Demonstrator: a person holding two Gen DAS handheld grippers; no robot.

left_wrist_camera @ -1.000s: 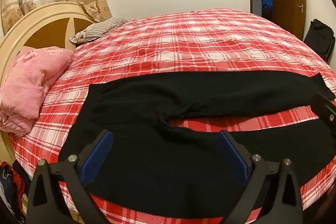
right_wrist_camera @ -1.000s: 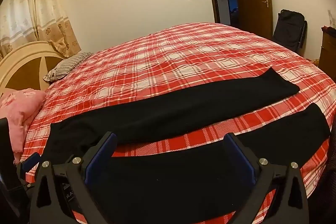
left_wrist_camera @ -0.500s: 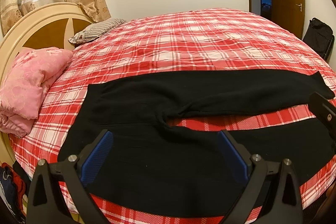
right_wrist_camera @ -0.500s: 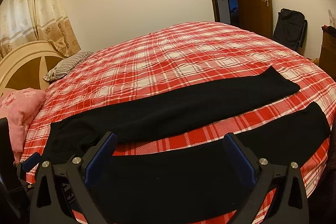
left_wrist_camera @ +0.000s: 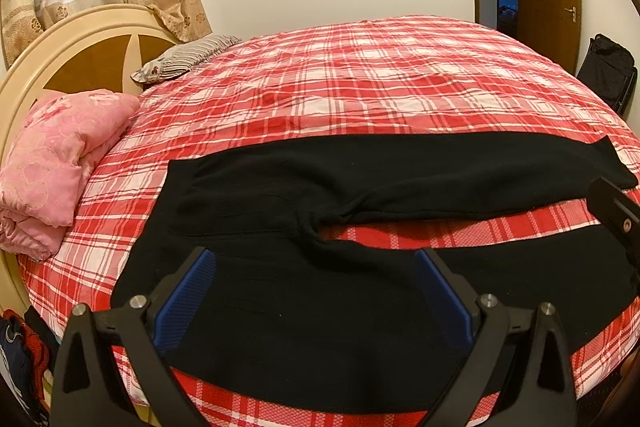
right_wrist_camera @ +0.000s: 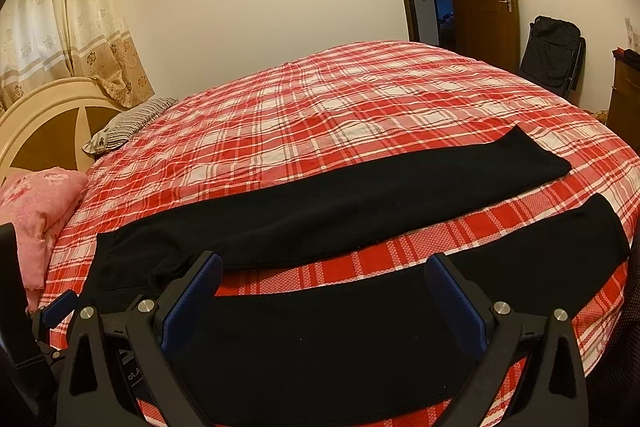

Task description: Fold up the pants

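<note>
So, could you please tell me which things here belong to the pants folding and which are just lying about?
For the job:
- black pants, spread flat
- plaid bed they lie on
- left gripper and right gripper, jaws open

Lying about:
- pink quilt
- striped pillow
- black bag

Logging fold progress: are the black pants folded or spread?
Spread: the black pants lie flat, both legs apart on the plaid bed.
</note>
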